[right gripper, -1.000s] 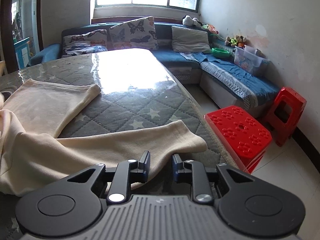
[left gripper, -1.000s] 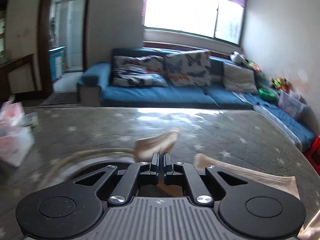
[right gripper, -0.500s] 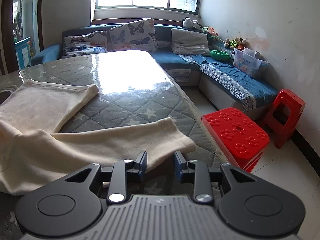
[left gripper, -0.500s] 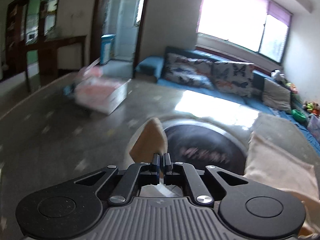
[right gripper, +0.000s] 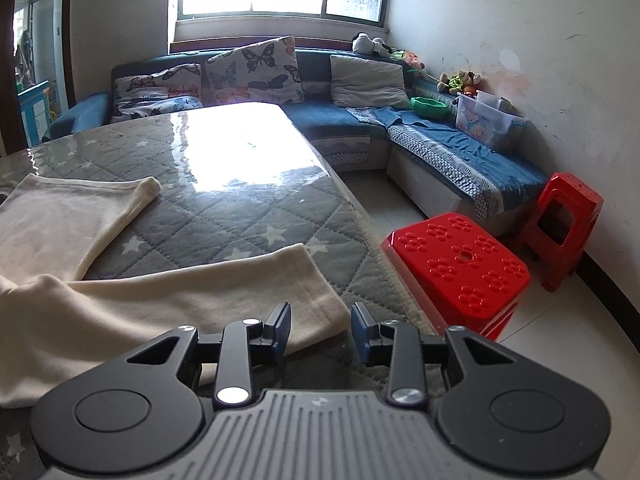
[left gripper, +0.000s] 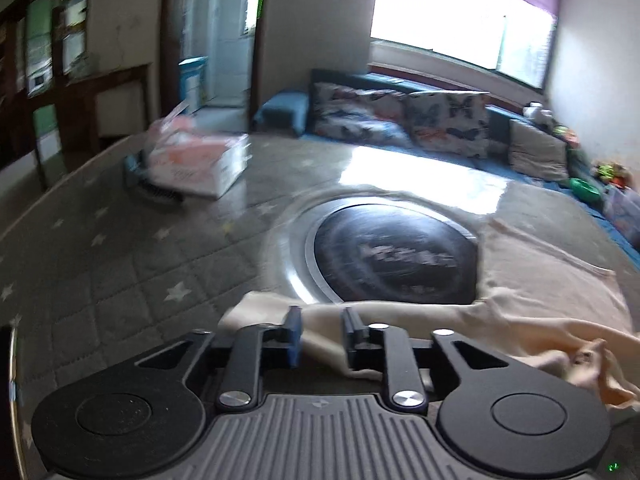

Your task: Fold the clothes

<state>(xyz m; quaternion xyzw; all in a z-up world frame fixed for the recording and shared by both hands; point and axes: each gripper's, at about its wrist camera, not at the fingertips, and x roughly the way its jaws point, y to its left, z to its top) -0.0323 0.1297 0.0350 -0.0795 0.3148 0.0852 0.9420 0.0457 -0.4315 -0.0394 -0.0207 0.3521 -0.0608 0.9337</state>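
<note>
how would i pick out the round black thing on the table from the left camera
Start at the big quilted star-pattern table in front of the blue sofa. Near its middle, just beyond the cream garment, a round black disc sits flush in the tabletop. Its shiny metal ring and flat dark face set it apart from the white box further back.

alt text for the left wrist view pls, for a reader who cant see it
The left gripper, its jaws opening, has a cream garment sleeve lying between them on a grey star-quilted table. A round black cooktop sits beyond, with a white box and blue sofa behind.
</note>
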